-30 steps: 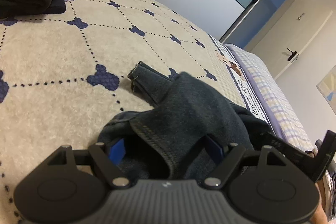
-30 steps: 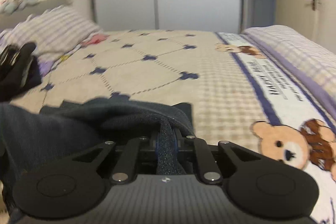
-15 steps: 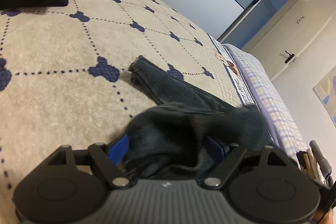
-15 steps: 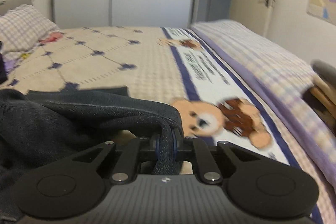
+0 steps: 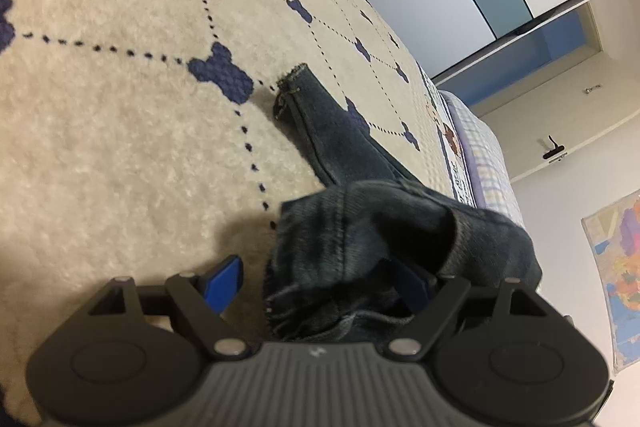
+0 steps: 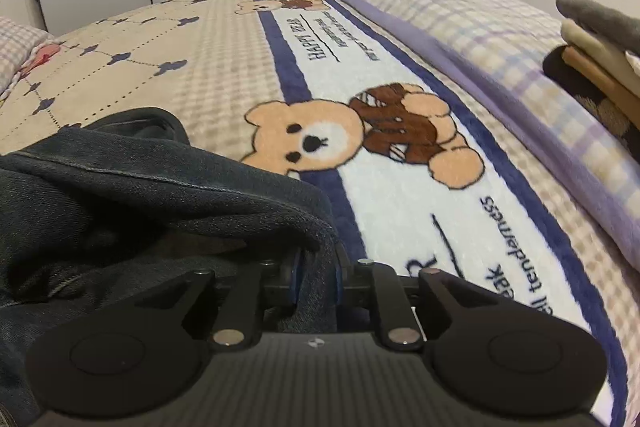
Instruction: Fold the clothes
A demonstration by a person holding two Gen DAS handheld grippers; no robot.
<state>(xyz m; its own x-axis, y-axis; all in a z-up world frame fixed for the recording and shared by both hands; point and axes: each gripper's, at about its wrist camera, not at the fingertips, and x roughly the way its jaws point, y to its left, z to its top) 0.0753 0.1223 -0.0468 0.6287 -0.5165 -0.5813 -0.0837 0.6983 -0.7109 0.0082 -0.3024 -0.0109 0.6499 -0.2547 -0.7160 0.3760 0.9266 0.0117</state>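
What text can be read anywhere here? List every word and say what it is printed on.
"HAPPY BEAR": on the white stripe of the blanket, beyond the bear picture.
Smaller lines beside it: too small and blurred to read.
Script near the right gripper: only fragments show, roughly "tenderness"; the rest is cut off.
Wall map: lettering too small to read.
Jeans: no label visible.

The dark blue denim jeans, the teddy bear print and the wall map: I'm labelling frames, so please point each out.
Dark blue denim jeans (image 5: 320,123): left wrist view, on the leg near the hem.
Teddy bear print (image 6: 308,141): right wrist view, on the face.
Wall map (image 5: 618,267): left wrist view, on its coloured middle.
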